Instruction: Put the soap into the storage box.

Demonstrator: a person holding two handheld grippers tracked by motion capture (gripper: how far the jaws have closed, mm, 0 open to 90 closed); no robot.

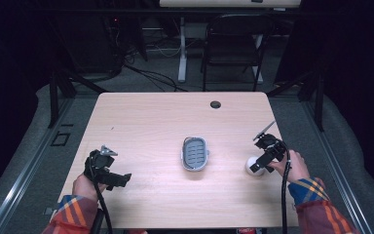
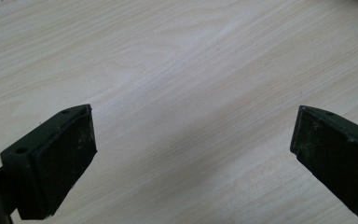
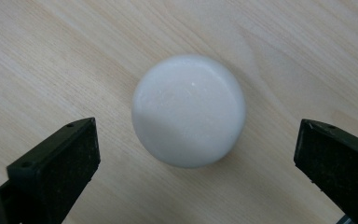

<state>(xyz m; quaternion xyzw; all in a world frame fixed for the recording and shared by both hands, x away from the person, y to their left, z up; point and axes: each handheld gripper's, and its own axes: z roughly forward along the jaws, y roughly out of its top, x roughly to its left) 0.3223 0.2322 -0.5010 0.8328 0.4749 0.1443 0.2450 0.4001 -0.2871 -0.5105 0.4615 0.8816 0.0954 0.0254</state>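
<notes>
Right gripper (image 3: 196, 154) hovers jaws wide over white round soap (image 3: 189, 109), right of grey soap dish (image 1: 195, 153); no touch. Left gripper (image 2: 193, 154) open, well left of dish. No readable writing.

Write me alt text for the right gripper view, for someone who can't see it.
A round white soap bar lies on the pale wooden table, centred between the two black jaws of the right gripper, which stand wide open and apart from it.
</notes>
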